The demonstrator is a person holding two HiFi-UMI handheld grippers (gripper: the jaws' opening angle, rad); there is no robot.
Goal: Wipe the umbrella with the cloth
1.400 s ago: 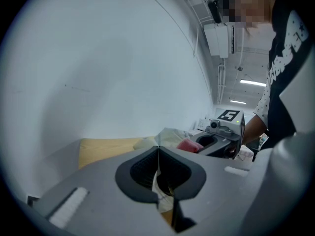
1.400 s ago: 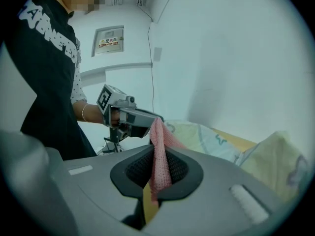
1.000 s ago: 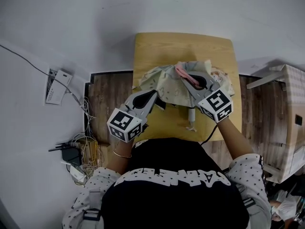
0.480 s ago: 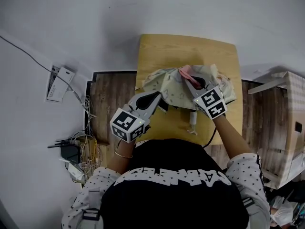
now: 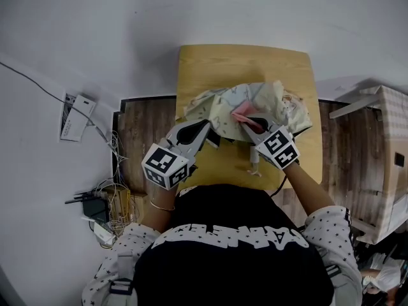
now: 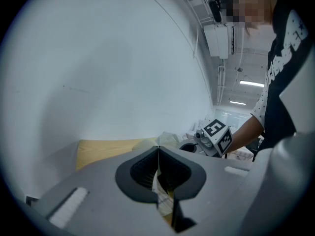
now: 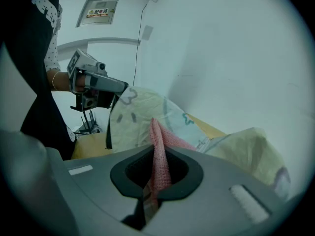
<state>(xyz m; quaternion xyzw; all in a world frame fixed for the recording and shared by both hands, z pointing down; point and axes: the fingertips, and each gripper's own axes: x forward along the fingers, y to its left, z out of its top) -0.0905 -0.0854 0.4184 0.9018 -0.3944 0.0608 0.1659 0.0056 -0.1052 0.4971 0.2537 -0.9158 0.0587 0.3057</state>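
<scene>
A pale yellow patterned umbrella lies crumpled on a small wooden table, its handle pointing toward me. My left gripper is shut on the canopy's near left edge; in the left gripper view a strip of umbrella fabric shows between the closed jaws of the left gripper. My right gripper is shut on a pink cloth and presses it on the canopy's middle. In the right gripper view the pink cloth sticks up from the right gripper, with the umbrella just ahead.
Cables and a power adapter lie on the floor at the left, beside a white box. A cardboard box stands at the right. The table's far half is bare wood.
My right gripper has come down and toward me across the canopy with the pink cloth in it. The left gripper has kept still on the fabric.
</scene>
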